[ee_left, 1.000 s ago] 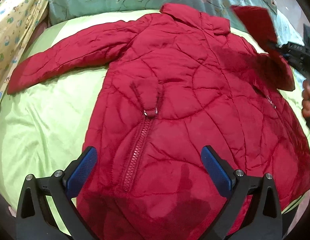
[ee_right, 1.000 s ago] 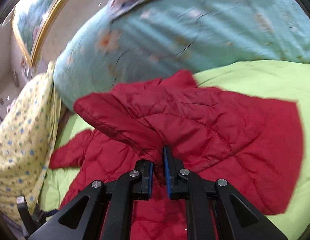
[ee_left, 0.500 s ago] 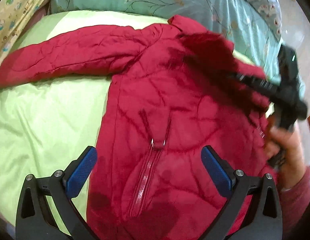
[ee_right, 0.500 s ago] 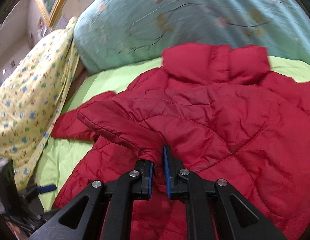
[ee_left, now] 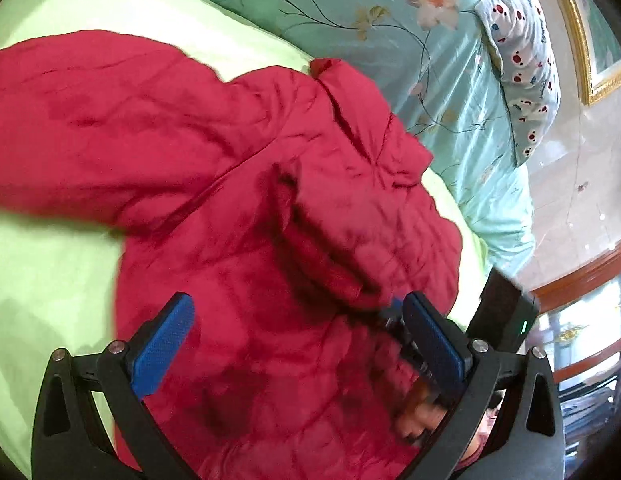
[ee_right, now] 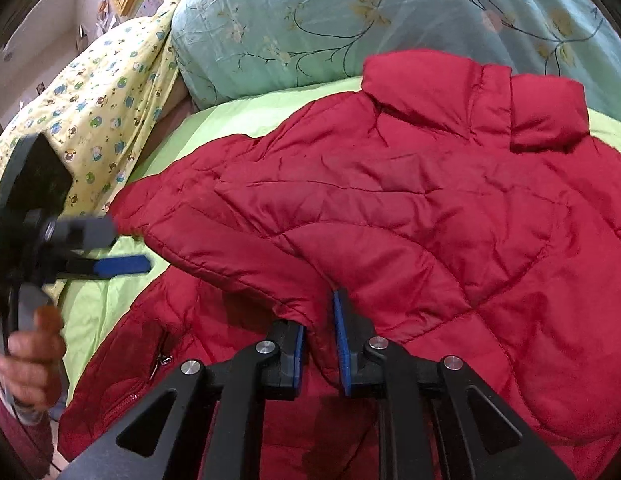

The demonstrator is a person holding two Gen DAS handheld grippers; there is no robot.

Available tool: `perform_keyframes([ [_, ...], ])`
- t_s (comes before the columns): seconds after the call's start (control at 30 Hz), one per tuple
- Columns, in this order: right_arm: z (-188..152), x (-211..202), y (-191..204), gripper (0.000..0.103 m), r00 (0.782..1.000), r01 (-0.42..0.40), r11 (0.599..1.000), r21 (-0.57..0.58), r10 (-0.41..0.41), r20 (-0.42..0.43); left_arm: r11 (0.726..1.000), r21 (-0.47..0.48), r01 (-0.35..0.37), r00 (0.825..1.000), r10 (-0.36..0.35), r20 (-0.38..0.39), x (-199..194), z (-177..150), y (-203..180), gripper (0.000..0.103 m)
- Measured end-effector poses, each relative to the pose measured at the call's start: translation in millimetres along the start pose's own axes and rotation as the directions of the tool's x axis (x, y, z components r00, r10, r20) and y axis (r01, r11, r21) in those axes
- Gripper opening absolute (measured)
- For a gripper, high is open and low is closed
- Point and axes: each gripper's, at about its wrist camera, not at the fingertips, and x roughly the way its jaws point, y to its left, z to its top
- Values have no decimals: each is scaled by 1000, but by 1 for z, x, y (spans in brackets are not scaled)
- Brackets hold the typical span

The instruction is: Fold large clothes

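Note:
A red quilted jacket [ee_left: 238, 184] lies front-up on a light green bed sheet [ee_left: 42, 280], collar toward the pillows. My right gripper [ee_right: 319, 340] is shut on the jacket's right sleeve [ee_right: 246, 252] and holds it folded across the chest. The jacket also fills the right wrist view [ee_right: 430, 220]. My left gripper [ee_left: 298, 340] is open and empty, hovering over the jacket's body. It also shows at the left of the right wrist view [ee_right: 122, 265]. The other sleeve [ee_left: 70, 128] stretches out to the left.
A teal floral pillow [ee_left: 390, 40] lies behind the collar, with a spotted white pillow [ee_left: 522, 52] beyond it. A yellow patterned blanket [ee_right: 90, 100] lies at the bed's left side. A gold picture frame [ee_left: 582, 52] hangs on the wall.
My right gripper has carried the sleeve further across and lower onto the jacket's chest. My left gripper has moved right and closer to the jacket, toward the right gripper.

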Motion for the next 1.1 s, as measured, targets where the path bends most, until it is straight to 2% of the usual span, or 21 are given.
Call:
perform_keyframes([
  [0.07, 0, 2, -2, 17, 1000, -6, 1000, 6, 6, 0, 1000, 16, 16, 1000, -16, -23, 16, 11, -7, 103],
  [0.13, 0, 3, -2, 17, 1000, -9, 1000, 11, 9, 0, 1000, 27, -8, 999, 9, -44, 31, 19, -8, 103],
  [0.17, 0, 2, -3, 17, 1000, -12, 1000, 13, 12, 1, 999, 33, -13, 999, 15, -51, 39, 21, -7, 97],
  [0.2, 0, 2, -3, 17, 1000, -12, 1000, 13, 12, 1, 999, 38, -11, 998, 13, -56, 43, 22, -7, 77],
  [0.23, 0, 2, -3, 17, 1000, -12, 1000, 13, 12, 0, 999, 44, -8, 998, 11, -68, 48, 23, -6, 65],
  [0.3, -2, 0, -4, 19, 1000, -6, 1000, 7, 6, -8, 999, 39, 16, 996, -13, -88, 55, 24, -2, 31],
  [0.33, -4, -2, -5, 20, 1000, -2, 1000, 4, 2, -9, 999, 47, 18, 996, -14, -87, 55, 23, -3, 27],
  [0.4, -8, -10, -7, 30, 1000, -12, 1000, 10, 12, -12, 997, 75, 10, 998, -5, -68, 53, 22, -6, 20],
  [0.43, -11, -13, -8, 33, 1000, -17, 1000, 15, 17, -11, 996, 90, 9, 998, -3, -58, 50, 22, -7, 19],
  [0.5, -18, -27, -15, 46, 1000, -23, 999, 41, 23, -3, 993, 115, -1, 999, 6, -44, 47, 22, -8, 15],
  [0.6, -25, -52, -30, 48, 999, 10, 996, 86, -13, 37, 981, 182, -68, 997, 70, -7, 42, 22, -15, 15],
  [0.63, -26, -65, -42, 48, 996, 48, 991, 121, -56, 63, 971, 212, -109, 994, 108, 14, 43, 24, -21, 15],
  [0.7, -24, -86, -64, 48, 986, 107, 975, 192, -129, 107, 937, 278, -211, 978, 200, 66, 41, 22, -26, 15],
  [0.73, -23, -95, -78, 49, 977, 143, 962, 231, -175, 124, 908, 317, -273, 962, 255, 97, 43, 20, -30, 15],
  [0.8, -19, -103, -101, 54, 959, 213, 932, 292, -257, 118, 881, 350, -319, 948, 297, 116, 48, 17, -32, 15],
  [0.87, -15, -101, -124, 54, 952, 237, 911, 338, -287, 105, 844, 381, -377, 926, 349, 145, 54, 13, -37, 16],
  [0.9, -14, -97, -131, 53, 953, 242, 906, 347, -289, 92, 829, 384, -407, 913, 374, 162, 56, 11, -38, 21],
  [0.93, -14, -90, -139, 53, 954, 252, 900, 355, -293, 66, 825, 379, -419, 908, 384, 167, 55, 11, -35, 23],
  [1.0, -19, -78, -151, 53, 956, 265, 892, 367, -294, 24, 836, 337, -434, 901, 391, 189, 45, 11, -31, 31],
  [1.1, -23, -63, -152, 54, 952, 285, 893, 347, -305, 2, 852, 253, -459, 879, 396, 264, 11, 12, -27, 31],
])
